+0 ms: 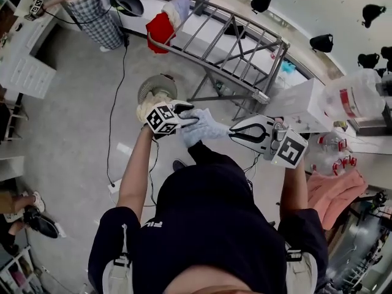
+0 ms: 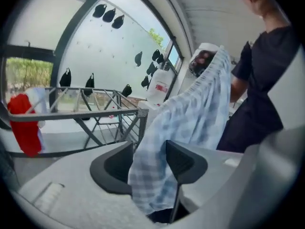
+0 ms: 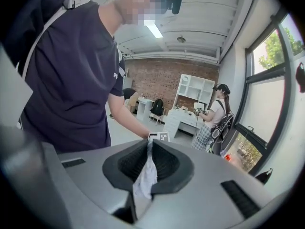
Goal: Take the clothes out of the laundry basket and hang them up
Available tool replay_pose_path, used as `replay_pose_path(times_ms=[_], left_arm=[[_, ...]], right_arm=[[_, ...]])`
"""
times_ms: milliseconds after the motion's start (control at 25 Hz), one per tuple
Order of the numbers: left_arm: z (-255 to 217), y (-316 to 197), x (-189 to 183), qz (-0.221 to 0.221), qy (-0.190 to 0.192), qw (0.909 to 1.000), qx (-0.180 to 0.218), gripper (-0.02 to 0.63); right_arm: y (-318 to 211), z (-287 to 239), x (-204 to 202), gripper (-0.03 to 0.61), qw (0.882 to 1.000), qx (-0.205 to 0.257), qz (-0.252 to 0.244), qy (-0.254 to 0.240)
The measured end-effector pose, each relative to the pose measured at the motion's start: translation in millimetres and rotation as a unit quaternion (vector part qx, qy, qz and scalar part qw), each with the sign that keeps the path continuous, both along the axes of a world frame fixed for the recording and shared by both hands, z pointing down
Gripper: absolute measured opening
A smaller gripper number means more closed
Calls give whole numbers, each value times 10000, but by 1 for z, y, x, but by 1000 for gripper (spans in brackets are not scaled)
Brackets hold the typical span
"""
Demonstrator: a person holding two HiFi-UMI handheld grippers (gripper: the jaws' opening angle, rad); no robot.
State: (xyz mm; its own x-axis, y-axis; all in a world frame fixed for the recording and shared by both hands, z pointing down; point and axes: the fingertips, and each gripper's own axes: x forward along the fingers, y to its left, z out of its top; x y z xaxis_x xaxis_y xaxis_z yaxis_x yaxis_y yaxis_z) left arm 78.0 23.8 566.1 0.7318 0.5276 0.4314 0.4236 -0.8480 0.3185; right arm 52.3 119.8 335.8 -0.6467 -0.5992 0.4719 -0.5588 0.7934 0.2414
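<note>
So the person has a light blue checked cloth (image 1: 205,127) stretched out in the air between both grippers, right in front of their chest and up off the floor. The right gripper (image 3: 148,159) is clamped tight on one end of it. In the right gripper view the two dark pads are squeezed together with a thin strip of fabric pinched between them and hanging down out of the gap. The left gripper (image 2: 152,156) is a different story. Its jaws stand wide apart, and the cloth just drapes down through the space between them. The fabric brushes the pads, but as far as I can tell it isn't squeezed. In the left gripper view the cloth runs up and away from those jaws toward the person's other hand. A bit further out in front of the person is a metal drying rack (image 1: 239,41) with a red garment (image 1: 160,29) already hanging over its left end, well apart from the blue cloth. Off to the person's right a pink cloth (image 1: 334,195) lies in a heap, and a big clear water jug (image 1: 355,94) sits near the window. Another person in a plaid skirt (image 1: 92,11) stands by a white desk in the far corner.
</note>
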Motion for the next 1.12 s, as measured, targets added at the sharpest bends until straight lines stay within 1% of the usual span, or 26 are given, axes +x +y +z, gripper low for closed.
replay_pose_path(times_ms=[40,80,120,160,280,360,440,480,560,640,720,800,840,880,960,1040,1120], left_arm=[[1,9,7,46,3,9999,-119,201],[0,16,14,22,75,9999,-107,146],[-1,20,20,-51,178,9998,-12,74],[-3,24,25,-129,260,9995,83,40],[-12,32,38,-381,362,9984,225,32],[-25,32,44,-649,485,9962,311,31],[-50,26,50,-1025,796,9908,379,31],[-67,22,55,-1238,1002,9864,411,31],[-100,15,63,-1612,1358,9765,440,31],[-128,14,69,-1829,1569,9694,458,29],[-152,18,74,-1913,1740,9648,481,29],[-178,22,80,-1949,1963,9600,426,29],[-190,24,82,-1964,2078,9575,389,29],[-202,26,85,-1982,2180,9549,372,29],[-223,27,90,-2023,2333,9503,407,29],[-242,26,95,-2029,2431,9474,461,29],[-257,26,98,-1994,2518,9455,529,29]], right_arm=[[7,-1,5,32,9999,15,107,10],[13,-2,10,32,9997,33,223,14],[19,-3,16,32,9994,54,342,19],[25,-3,22,32,9989,68,468,27],[44,-1,47,32,9954,37,954,92],[58,2,66,32,9907,21,1353,153],[74,6,88,32,9818,-18,1895,155],[82,9,101,32,9747,-85,2225,188],[99,14,128,32,9558,-215,2904,399],[115,13,154,32,9305,-252,3595,658],[129,9,177,32,8987,-268,4270,966],[139,2,196,34,8655,-255,4844,1248],[143,-3,201,32,8525,-208,5063,1286],[145,-9,204,32,8425,-130,5240,1242],[148,-22,209,32,8269,67,5526,1037],[150,-36,216,32,8119,236,5767,876],[151,-50,222,32,7989,373,5946,823]])
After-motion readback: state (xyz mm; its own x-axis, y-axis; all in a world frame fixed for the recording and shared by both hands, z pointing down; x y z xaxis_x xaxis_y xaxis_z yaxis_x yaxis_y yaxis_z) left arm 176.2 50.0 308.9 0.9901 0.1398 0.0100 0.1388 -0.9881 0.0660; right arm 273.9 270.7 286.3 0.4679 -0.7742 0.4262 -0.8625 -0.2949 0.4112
